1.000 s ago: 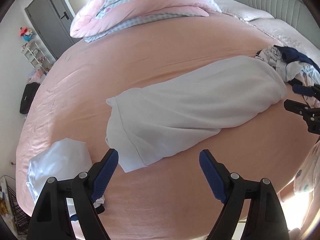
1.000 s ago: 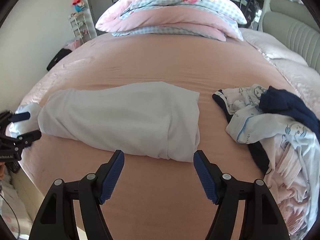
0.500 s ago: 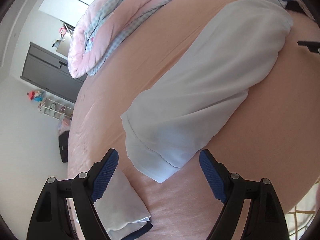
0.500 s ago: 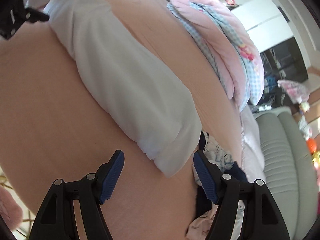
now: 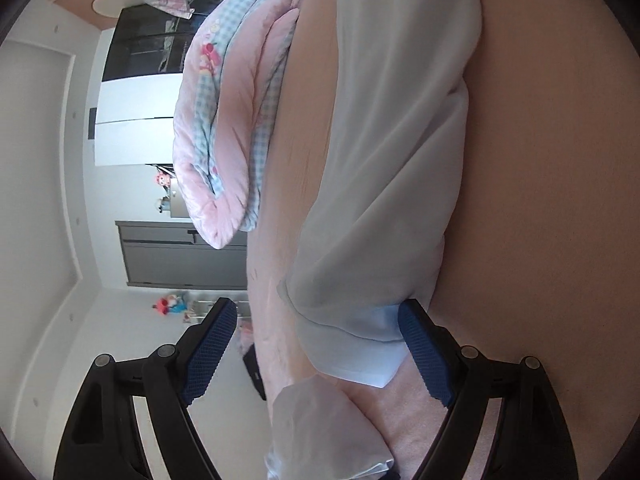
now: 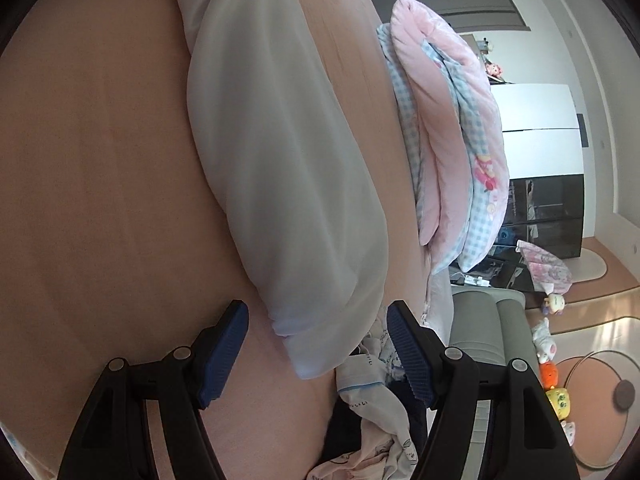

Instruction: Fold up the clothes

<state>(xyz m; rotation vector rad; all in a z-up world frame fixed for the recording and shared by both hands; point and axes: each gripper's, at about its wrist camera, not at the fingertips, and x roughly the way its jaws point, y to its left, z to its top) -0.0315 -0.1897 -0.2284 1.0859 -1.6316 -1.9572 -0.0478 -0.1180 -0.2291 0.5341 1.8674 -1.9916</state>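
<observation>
A long white garment lies folded into a strip on the pink bed cover. Both views are rolled onto their side. My left gripper stands open around the garment's one end, whose corner sits between the blue pads without being pressed. At the other end of the white garment, my right gripper is open too, and the rolled end of the cloth reaches in between its pads. Neither gripper holds anything.
A folded white piece lies close under the left gripper. A heap of printed and navy clothes lies just beyond the right gripper. A pink and blue checked quilt is piled at the far side of the bed.
Both grippers have rolled about a quarter turn and come down close to the garment's two ends. The cloth ends now lie between the open pads. The garment has not moved.
</observation>
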